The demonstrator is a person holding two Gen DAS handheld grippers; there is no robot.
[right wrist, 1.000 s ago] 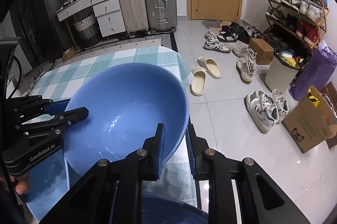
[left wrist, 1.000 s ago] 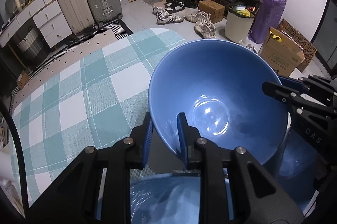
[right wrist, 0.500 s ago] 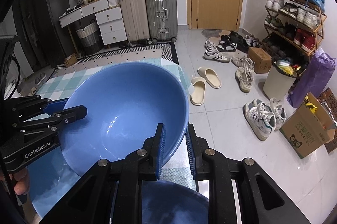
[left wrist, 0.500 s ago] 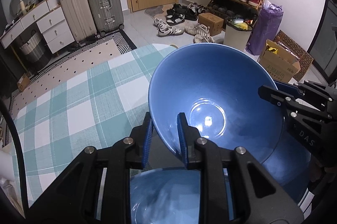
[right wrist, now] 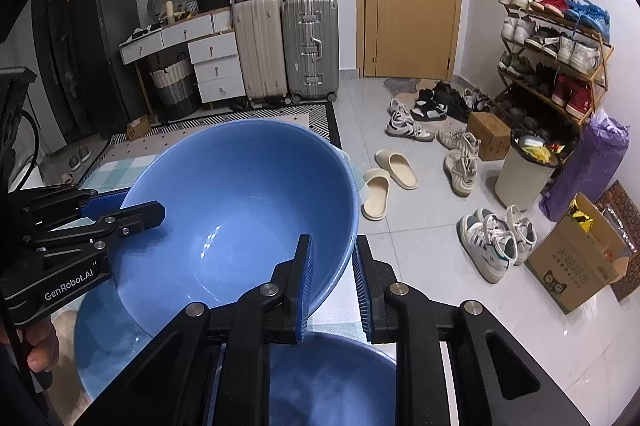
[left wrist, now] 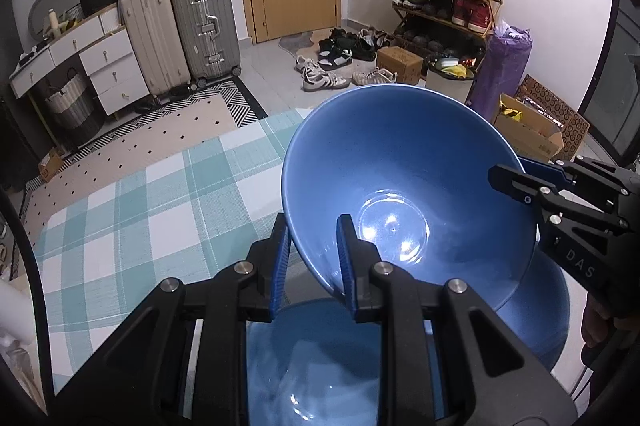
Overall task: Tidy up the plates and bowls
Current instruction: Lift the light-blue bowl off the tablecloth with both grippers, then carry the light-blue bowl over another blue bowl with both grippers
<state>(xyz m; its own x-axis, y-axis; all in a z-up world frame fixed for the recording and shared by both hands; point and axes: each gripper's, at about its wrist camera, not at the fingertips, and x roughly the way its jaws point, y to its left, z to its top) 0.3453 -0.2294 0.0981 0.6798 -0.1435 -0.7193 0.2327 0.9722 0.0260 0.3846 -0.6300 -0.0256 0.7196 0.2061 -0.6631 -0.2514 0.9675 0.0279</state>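
Deep blue bowl (left wrist: 408,185), glossy inside, empty, raised off the checked tablecloth (left wrist: 132,209) and tilted, its rim pinched on two opposite sides. Beneath it: a flat blue plate (right wrist: 100,342) and, nearest the cameras, a second blue bowl (left wrist: 312,366), upright and empty.

Two black hand-held grippers with blue-padded fingers point forward and downward, side by side. The left gripper (left wrist: 310,258) has its jaws drawn close, clamped on the near left rim of a blue bowl (left wrist: 400,185); the right gripper (right wrist: 334,274) is likewise clamped on the bowl's near right rim. A person's fingers (right wrist: 38,344) wrap the left gripper's handle, seen low at the right wrist view's left edge.
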